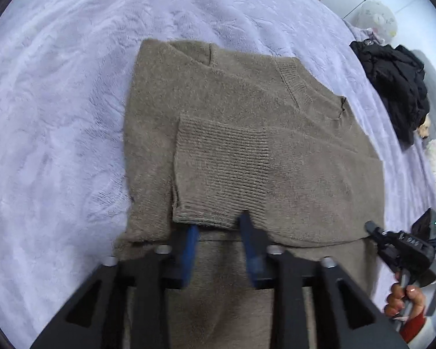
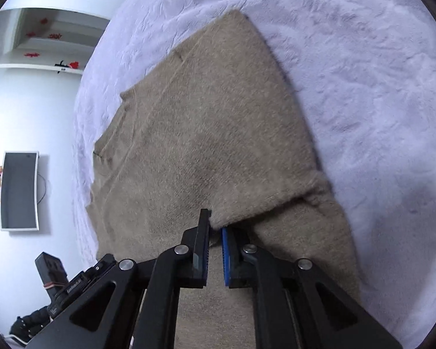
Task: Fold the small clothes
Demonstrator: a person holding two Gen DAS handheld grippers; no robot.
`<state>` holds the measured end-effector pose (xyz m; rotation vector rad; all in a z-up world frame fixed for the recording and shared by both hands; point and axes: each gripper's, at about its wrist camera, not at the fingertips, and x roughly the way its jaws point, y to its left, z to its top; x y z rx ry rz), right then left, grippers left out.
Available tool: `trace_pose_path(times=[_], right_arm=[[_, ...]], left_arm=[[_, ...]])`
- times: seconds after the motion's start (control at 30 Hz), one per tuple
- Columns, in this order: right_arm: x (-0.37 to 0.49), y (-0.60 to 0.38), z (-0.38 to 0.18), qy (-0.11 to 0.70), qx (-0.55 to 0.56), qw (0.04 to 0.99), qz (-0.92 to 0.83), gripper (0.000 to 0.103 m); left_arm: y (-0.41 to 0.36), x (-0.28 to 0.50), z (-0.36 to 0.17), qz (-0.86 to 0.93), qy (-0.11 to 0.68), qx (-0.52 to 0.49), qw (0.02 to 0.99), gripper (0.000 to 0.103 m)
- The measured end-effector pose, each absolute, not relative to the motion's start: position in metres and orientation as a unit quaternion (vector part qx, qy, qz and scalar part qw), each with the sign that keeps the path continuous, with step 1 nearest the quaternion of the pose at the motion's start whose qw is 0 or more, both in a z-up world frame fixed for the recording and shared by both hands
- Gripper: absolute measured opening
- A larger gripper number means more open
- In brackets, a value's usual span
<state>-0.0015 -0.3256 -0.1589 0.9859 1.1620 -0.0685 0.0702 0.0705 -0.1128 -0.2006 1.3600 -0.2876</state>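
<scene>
Item: taupe knit sweater (image 1: 232,110), lying on a bed with lavender plush blanket (image 1: 58,101), approx centre of blanket, partly folded.

Handling (judged): soft, limp, no stiffness; will drape and sag wherever unsupported. Fuzzy knit gives good friction for the pads, low slip risk, not fragile, though loose fibres may snag. Moderate weight for a small garment; doubled layers are bulkier. Best hold pts: folded edges or ribbed bands, taking all layers at once, two grips set well apart so the fold line stays straight.

Appearance: plain taupe, brushed nap. Ribbed cuff (image 1: 221,171) of a sleeve is folded across the body panel; ribbed neckband (image 1: 293,81) at far side. Lower part extends toward the cameras beneath both tools.

Left gripper (image 1: 221,224): jaws apart by a moderate gap, blue fingertips (image 1: 192,232) at near edge of cuff; nothing clamped as far as visible.

Right gripper (image 2: 215,226): jaws nearly closed, narrow gap, appear to pinch the folded sweater edge at the tips.

Other: black garment (image 1: 395,87) heaped at blanket's edge, well apart from the sweater.
</scene>
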Motion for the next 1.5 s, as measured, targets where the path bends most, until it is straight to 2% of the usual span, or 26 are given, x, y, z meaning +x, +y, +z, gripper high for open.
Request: trace_pose_path(times=[0.03, 0.13, 0.3, 0.47, 0.53, 0.63, 0.73, 0.9, 1.0, 1.13, 1.2, 1.27, 1.3, 1.33, 1.37, 1.4, 1.43, 1.5], right_arm=[[-0.003, -0.331, -0.154, 0.522, 0.449, 0.724, -0.037, 0.012], [-0.008, -0.349, -0.143, 0.498, 0.473, 0.725, -0.038, 0.013], [-0.008, -0.357, -0.139, 0.515, 0.43, 0.74, -0.046, 0.012], [-0.021, -0.372, -0.164, 0.515, 0.471, 0.714, -0.046, 0.011], [-0.021, -0.37, -0.159, 0.521, 0.46, 0.718, -0.036, 0.017], [-0.022, -0.369, -0.144, 0.53, 0.434, 0.729, -0.009, 0.041], [-0.02, -0.373, -0.125, 0.512, 0.426, 0.746, 0.016, 0.041], [0.004, -0.399, -0.115, 0.492, 0.427, 0.758, 0.012, 0.041], [0.021, -0.414, -0.126, 0.497, 0.461, 0.734, 0.041, 0.041], [0.032, -0.429, -0.13, 0.529, 0.392, 0.753, 0.002, 0.042], [0.039, -0.439, -0.145, 0.526, 0.416, 0.742, -0.001, 0.042], [0.045, -0.443, -0.162, 0.525, 0.45, 0.723, 0.007, 0.042], [0.048, -0.442, -0.168, 0.523, 0.463, 0.715, 0.015, 0.04], [0.049, -0.44, -0.169, 0.521, 0.468, 0.713, 0.025, 0.021], [0.051, -0.437, -0.166, 0.52, 0.464, 0.717, 0.03, 0.014], [0.051, -0.435, -0.16, 0.518, 0.454, 0.724, 0.03, 0.013], [0.051, -0.433, -0.155, 0.516, 0.441, 0.734, 0.03, 0.011], [0.053, -0.433, -0.155, 0.527, 0.417, 0.74, 0.017, 0.01]], left_arm=[[0.069, 0.069, -0.107, -0.124, 0.62, -0.078, 0.771, 0.071], [0.068, 0.069, -0.094, -0.086, 0.599, -0.033, 0.796, 0.096], [0.072, 0.072, -0.11, -0.062, 0.613, 0.002, 0.788, 0.097], [0.088, 0.073, -0.131, -0.046, 0.621, -0.002, 0.782, 0.097], [0.089, 0.074, -0.131, -0.049, 0.622, 0.0, 0.781, 0.098], [0.091, 0.08, -0.137, -0.055, 0.643, -0.004, 0.764, 0.102], [0.098, 0.089, -0.123, -0.072, 0.641, -0.041, 0.763, 0.102], [0.11, 0.123, -0.081, -0.108, 0.582, -0.058, 0.804, 0.102], [0.117, 0.15, -0.083, -0.11, 0.582, -0.062, 0.804, 0.102], [0.121, 0.174, -0.109, -0.103, 0.603, -0.049, 0.79, 0.102], [0.12, 0.173, -0.118, -0.105, 0.61, -0.055, 0.783, 0.1], [0.12, 0.177, -0.126, -0.101, 0.618, -0.053, 0.778, 0.09], [0.122, 0.177, -0.127, -0.097, 0.621, -0.053, 0.776, 0.079], [0.125, 0.174, -0.127, -0.09, 0.62, -0.058, 0.777, 0.064], [0.131, 0.174, -0.125, -0.084, 0.616, -0.064, 0.781, 0.056], [0.138, 0.173, -0.122, -0.081, 0.611, -0.071, 0.784, 0.045], [0.147, 0.173, -0.121, -0.081, 0.607, -0.083, 0.786, 0.041], [0.157, 0.173, -0.126, -0.085, 0.607, -0.098, 0.784, 0.04]])
